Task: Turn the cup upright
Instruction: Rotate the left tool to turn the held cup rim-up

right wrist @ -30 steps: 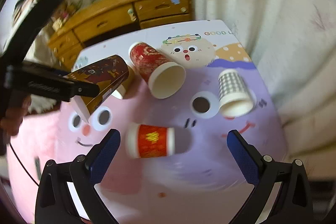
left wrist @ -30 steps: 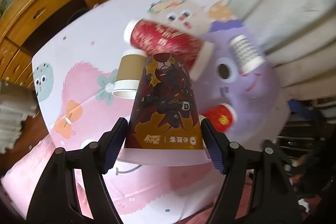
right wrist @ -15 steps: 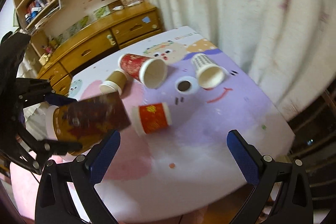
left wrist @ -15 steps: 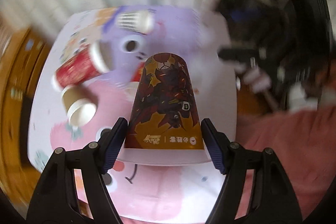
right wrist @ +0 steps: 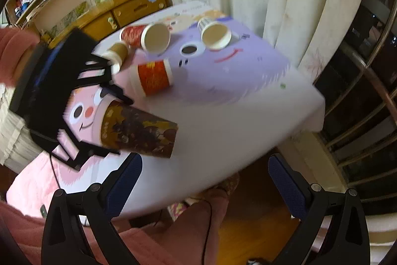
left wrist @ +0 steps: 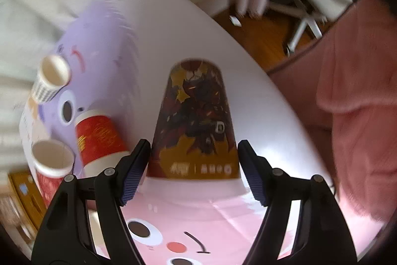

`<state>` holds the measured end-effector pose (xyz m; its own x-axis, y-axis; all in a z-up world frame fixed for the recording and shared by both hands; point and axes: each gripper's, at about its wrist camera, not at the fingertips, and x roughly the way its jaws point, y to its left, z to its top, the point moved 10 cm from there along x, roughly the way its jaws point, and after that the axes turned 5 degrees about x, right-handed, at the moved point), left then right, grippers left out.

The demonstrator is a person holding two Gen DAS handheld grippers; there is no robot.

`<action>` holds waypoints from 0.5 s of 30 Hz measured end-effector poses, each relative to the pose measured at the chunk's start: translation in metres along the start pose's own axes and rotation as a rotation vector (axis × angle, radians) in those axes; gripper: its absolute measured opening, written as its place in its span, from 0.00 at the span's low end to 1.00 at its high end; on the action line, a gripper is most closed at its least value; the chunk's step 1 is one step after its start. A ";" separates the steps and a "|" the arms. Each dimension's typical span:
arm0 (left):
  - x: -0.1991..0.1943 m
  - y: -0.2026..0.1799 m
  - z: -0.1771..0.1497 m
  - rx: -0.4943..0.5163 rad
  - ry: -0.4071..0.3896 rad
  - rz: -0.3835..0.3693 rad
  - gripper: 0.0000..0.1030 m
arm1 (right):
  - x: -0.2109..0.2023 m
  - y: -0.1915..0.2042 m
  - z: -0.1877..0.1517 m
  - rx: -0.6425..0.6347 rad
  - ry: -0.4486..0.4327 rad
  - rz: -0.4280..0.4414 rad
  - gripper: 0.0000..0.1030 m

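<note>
My left gripper (left wrist: 193, 173) is shut on a tall dark-brown and gold paper cup (left wrist: 196, 121), gripped near its white rim, its closed base pointing away from the camera. In the right wrist view the same cup (right wrist: 139, 128) is held on its side in the air over the table's near edge, base toward the right, with the left gripper (right wrist: 99, 126) around its rim end. My right gripper (right wrist: 203, 175) is open and empty, low in front of the table edge.
Several other paper cups lie on their sides on the cartoon tablecloth (right wrist: 235, 101): a small red one (right wrist: 153, 77), a large red one (right wrist: 146, 36), a checked one (right wrist: 214, 32) and a brown one (right wrist: 117, 52). A wooden sideboard (right wrist: 129, 11) stands behind; curtains hang at the right.
My left gripper has swung round with the cup, turning it onto its side and toward the near right of the table. My right gripper has pulled back and lower, still open.
</note>
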<state>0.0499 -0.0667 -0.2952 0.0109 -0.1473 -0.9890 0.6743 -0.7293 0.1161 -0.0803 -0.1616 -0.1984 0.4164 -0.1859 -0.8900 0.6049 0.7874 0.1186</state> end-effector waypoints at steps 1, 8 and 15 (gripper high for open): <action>0.005 -0.004 0.002 0.027 0.010 -0.008 0.69 | 0.001 0.000 -0.004 -0.009 0.009 -0.001 1.00; 0.032 0.005 0.001 -0.011 0.127 -0.059 0.72 | 0.006 0.019 -0.005 -0.115 0.037 -0.005 1.00; -0.004 0.030 0.007 -0.144 0.056 -0.007 0.76 | 0.007 0.053 0.015 -0.356 0.035 0.022 1.00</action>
<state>0.0649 -0.0931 -0.2873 0.0439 -0.1022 -0.9938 0.7736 -0.6260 0.0986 -0.0352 -0.1304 -0.1916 0.3997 -0.1508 -0.9042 0.3185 0.9478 -0.0173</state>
